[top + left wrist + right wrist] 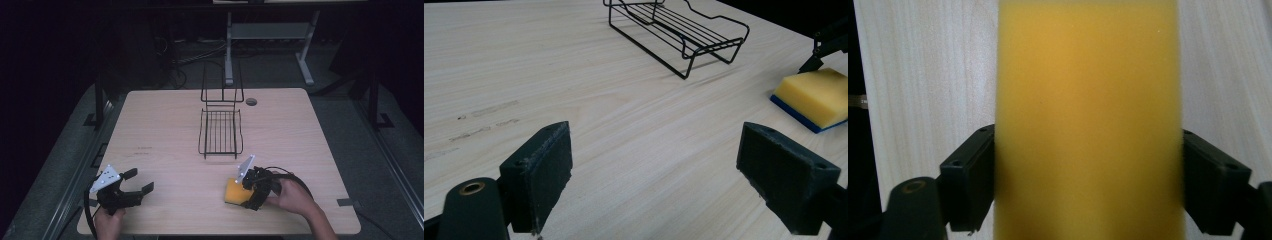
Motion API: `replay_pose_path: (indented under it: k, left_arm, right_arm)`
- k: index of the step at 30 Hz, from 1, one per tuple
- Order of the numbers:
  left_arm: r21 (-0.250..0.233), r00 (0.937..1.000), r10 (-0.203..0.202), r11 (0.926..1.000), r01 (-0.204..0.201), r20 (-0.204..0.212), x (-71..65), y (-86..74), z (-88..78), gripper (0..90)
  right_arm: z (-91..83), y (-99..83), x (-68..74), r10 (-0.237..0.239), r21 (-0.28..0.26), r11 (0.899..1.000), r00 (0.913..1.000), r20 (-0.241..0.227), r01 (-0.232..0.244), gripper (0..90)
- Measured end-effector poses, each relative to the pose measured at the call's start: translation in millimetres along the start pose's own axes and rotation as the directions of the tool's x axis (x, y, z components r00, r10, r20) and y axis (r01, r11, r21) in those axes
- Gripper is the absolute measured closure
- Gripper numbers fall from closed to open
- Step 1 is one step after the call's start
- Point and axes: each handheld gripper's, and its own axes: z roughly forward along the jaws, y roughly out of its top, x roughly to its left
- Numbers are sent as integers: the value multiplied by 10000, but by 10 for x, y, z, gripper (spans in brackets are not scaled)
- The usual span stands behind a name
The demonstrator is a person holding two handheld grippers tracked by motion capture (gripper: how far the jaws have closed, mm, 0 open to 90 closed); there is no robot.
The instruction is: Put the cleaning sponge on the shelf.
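Pale woodgrain table (165,135), right gripper (244,192) clamping spongy yellow block (233,191), left gripper (139,181) spread apart.

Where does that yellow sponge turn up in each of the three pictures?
High view: the sponge lies near the table's front edge, right of centre, at the right gripper.
Left gripper view: the sponge sits at the far right edge.
Right gripper view: the sponge stands between the two fingers.
Shared landmark: the black wire rack.
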Motion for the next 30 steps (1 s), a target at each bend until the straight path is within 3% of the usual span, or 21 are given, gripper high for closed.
replay_pose_path:
  k: [30]
  left_arm:
    - [-58, 9999, -45, 10000, 44, -163, 9, -2, -24, 140]
  right_arm:
    - [-194, 77, -95, -131, -184, 9997, 9999, 42, 131, 216]
